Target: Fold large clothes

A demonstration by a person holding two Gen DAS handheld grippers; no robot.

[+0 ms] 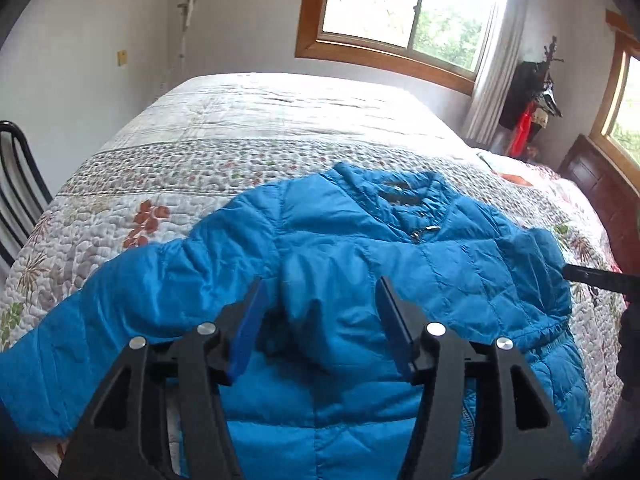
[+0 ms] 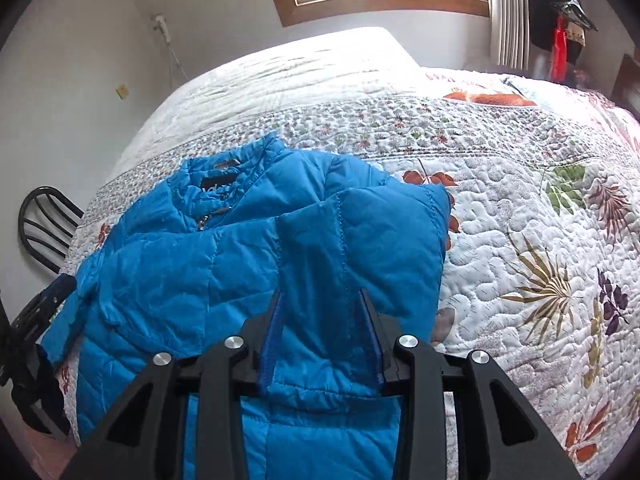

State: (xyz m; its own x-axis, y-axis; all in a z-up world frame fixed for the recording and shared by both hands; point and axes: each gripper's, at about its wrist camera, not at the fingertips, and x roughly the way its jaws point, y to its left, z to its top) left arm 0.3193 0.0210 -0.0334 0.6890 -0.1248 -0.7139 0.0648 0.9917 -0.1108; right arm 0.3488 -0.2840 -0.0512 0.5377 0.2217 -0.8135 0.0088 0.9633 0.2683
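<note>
A bright blue puffer jacket [image 1: 340, 232] lies front-up on the floral quilt, collar toward the far side. Its one sleeve [image 1: 120, 292] stretches out to the left. My left gripper [image 1: 322, 284] hovers over a bunched fold of the jacket's body. Its blue pads stand well apart and do not press the fabric. In the right wrist view the jacket [image 2: 172, 264] has its other sleeve [image 2: 360, 232] lifted and folded across the chest. My right gripper [image 2: 320, 294] is shut on that sleeve, with fabric filling the gap between the pads. The left gripper [image 2: 44, 304] shows at the jacket's left edge.
The quilted bedspread [image 2: 520, 220] covers a wide bed. A black metal chair [image 1: 16, 184] stands at the bed's left side. A dark wooden headboard [image 1: 600, 184] and hanging clothes [image 1: 532, 100] are at the right. Wood-framed windows [image 1: 400, 4] are behind.
</note>
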